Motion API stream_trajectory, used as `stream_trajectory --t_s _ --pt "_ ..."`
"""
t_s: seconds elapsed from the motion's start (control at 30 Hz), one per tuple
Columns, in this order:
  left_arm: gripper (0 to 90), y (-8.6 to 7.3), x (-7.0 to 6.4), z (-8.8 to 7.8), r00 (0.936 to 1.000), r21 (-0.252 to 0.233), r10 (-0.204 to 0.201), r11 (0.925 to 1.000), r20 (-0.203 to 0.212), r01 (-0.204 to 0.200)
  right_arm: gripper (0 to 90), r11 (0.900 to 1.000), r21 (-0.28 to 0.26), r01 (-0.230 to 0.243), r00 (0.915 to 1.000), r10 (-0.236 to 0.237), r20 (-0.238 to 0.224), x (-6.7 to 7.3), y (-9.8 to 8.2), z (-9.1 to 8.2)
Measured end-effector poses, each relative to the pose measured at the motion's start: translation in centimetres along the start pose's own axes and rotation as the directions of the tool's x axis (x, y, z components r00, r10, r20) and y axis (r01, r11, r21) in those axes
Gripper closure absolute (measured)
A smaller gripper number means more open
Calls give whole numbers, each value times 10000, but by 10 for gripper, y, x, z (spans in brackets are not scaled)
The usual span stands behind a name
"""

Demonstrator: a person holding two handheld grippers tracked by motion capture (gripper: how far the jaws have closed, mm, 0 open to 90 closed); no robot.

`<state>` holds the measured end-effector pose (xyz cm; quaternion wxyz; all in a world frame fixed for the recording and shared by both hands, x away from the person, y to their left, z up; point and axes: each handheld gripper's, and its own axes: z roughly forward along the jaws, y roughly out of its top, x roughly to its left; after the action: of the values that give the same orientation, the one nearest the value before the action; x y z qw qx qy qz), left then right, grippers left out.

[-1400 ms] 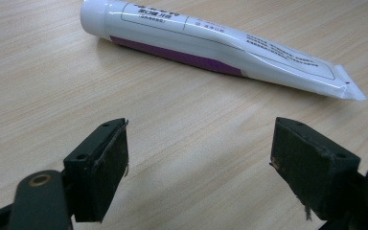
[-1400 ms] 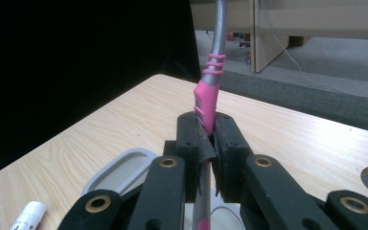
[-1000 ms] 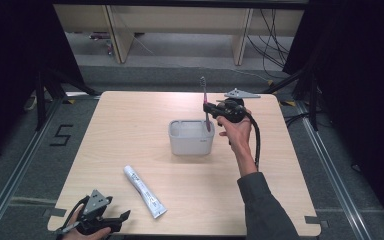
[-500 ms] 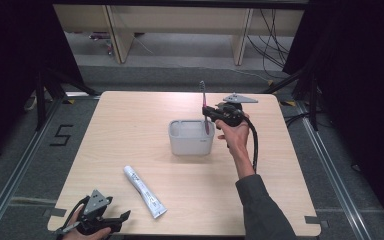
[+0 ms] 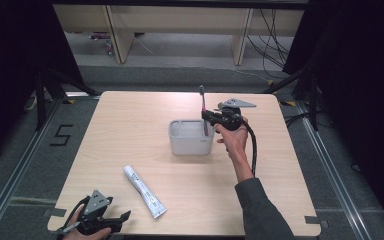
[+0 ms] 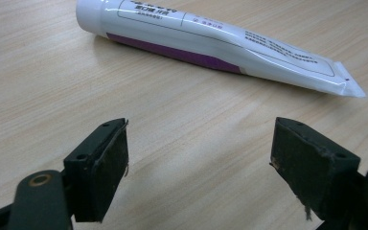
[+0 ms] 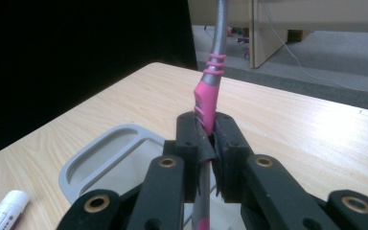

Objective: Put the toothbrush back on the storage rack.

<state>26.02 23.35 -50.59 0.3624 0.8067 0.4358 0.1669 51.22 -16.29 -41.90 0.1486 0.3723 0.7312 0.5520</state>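
High view: the right gripper point(image 5: 206, 116) is held above the middle of the table point(image 5: 280, 165), toward its far edge, with its jaws clenched on the pink handle of a toothbrush point(image 5: 203, 107). The toothbrush stands nearly upright, head uppermost, and its lower end reaches down inside the right end of a grey tub point(image 5: 191, 138) that sits at the table's middle. A white toothpaste tube point(image 5: 144, 191) lies flat between the tub and the near left corner, well apart from the tub. The left gripper point(image 5: 121, 220) rests at the near left corner, jaws pointing toward the tube. Left gripper view: the jaws stand released and wide apart, with bare table point(image 6: 182, 143) between them; the toothpaste tube point(image 6: 211, 43) lies crosswise just beyond them, untouched, cap at the upper left and crimped end at the right. Right gripper view: the right gripper point(image 7: 211, 139) has both jaws pressed against the pink part of the toothbrush point(image 7: 207, 98), whose grey neck rises out of the top of the frame. The grey tub point(image 7: 103, 153) lies directly below the jaws, and the cap of the toothpaste tube point(image 7: 5, 207) shows at the lower left.
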Motion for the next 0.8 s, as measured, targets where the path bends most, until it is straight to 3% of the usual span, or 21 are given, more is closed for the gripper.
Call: stream_trajectory --t_s 0.07,0.13,0.17,0.23,0.3,0.33,0.43,0.57,0.6,0.67,0.73,0.8 --pt "199 0 1 -1 9999 165 169 9997 -13 -169 824 9997 46 -221 9997 221 -86 2 -2 0" --pt "199 0 -1 1 9999 -72 -94 9999 -81 94 823 10000 -23 71 10000 -71 -62 1 -3 1" --pt "200 0 -1 1 10000 -57 -78 10000 -53 78 823 9999 114 -121 9999 121 -26 3 -4 0" --pt "200 0 0 1 10000 39 16 10000 -77 -16 822 10000 38 91 10000 -91 19 1 -6 1" --pt "200 0 -1 1 10000 -12 -61 10000 -18 61 821 9996 195 -192 9998 193 -44 2 -8 2" --pt "200 0 -1 1 10000 17 -27 10000 -4 27 821 9998 161 91 9999 -92 109 0 -9 2" --pt "199 0 1 -1 9999 174 138 9998 -22 -138 816 9994 240 -264 9997 263 26 2 -12 4" --pt "200 0 1 -1 9999 176 151 9997 -40 -150 806 9996 189 208 9997 -210 129 0 -12 6" --pt "200 0 0 0 10000 -1 -34 10000 -11 34 805 9993 291 224 9994 -231 252 1 -12 5" --pt "200 0 0 0 10000 -9 -3 10000 6 3 805 9992 398 99 9998 -106 178 3 -12 5" --pt "200 0 0 1 9999 39 -5 10000 -154 6 804 9987 354 369 9990 -378 256 2 -12 5" --pt "199 0 -1 0 10000 15 -10 10000 -16 10 804 9988 451 179 9996 -190 232 3 -12 4"
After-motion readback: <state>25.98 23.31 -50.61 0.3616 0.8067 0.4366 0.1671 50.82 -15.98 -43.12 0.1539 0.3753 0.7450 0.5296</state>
